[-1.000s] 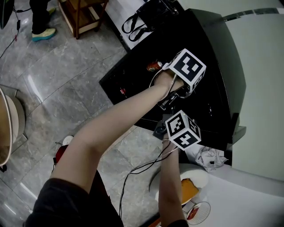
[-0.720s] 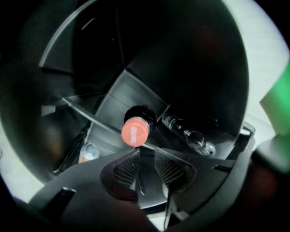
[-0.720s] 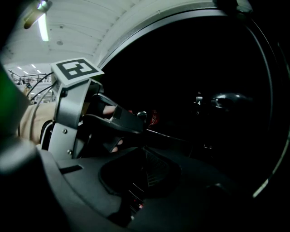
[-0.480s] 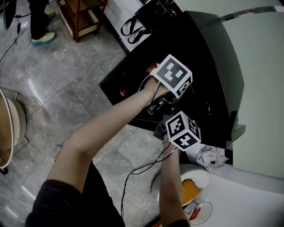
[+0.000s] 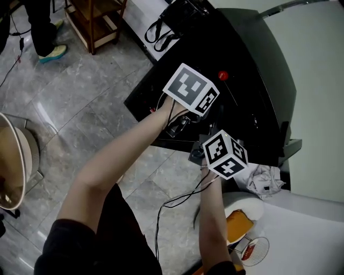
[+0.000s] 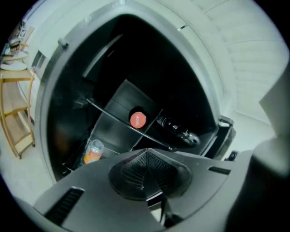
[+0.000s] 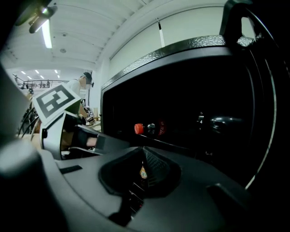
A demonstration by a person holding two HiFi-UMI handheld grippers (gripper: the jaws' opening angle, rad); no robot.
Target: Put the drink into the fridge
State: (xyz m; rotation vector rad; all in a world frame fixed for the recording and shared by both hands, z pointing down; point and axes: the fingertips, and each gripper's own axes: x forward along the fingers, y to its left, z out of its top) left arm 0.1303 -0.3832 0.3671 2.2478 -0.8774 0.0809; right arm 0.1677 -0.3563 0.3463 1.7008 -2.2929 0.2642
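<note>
The drink, a dark bottle with a red cap (image 5: pixel 222 75), lies on a shelf inside the open black fridge (image 5: pixel 258 64). It shows in the left gripper view as a red cap (image 6: pixel 138 119) on a wire shelf, and in the right gripper view (image 7: pixel 139 129) too. My left gripper (image 5: pixel 180 124) hangs just outside the fridge opening, apart from the bottle, its jaws (image 6: pixel 146 154) shut on nothing. Close below it, at the fridge's lower edge, my right gripper (image 5: pixel 198 154) is also shut and empty (image 7: pixel 144 158).
An orange can (image 6: pixel 93 152) stands on a lower fridge shelf and another dark bottle (image 6: pixel 179 129) lies right of the drink. A crumpled white wrapper (image 5: pixel 263 180) and a plate with orange food (image 5: pixel 239 225) are near me. A wooden rack (image 5: pixel 94 16) and a person's shoe (image 5: pixel 51 52) lie beyond.
My left gripper has drawn back out of the fridge toward the left. The red-capped bottle, earlier beside its jaws, now lies free on the shelf. The right gripper has barely moved.
</note>
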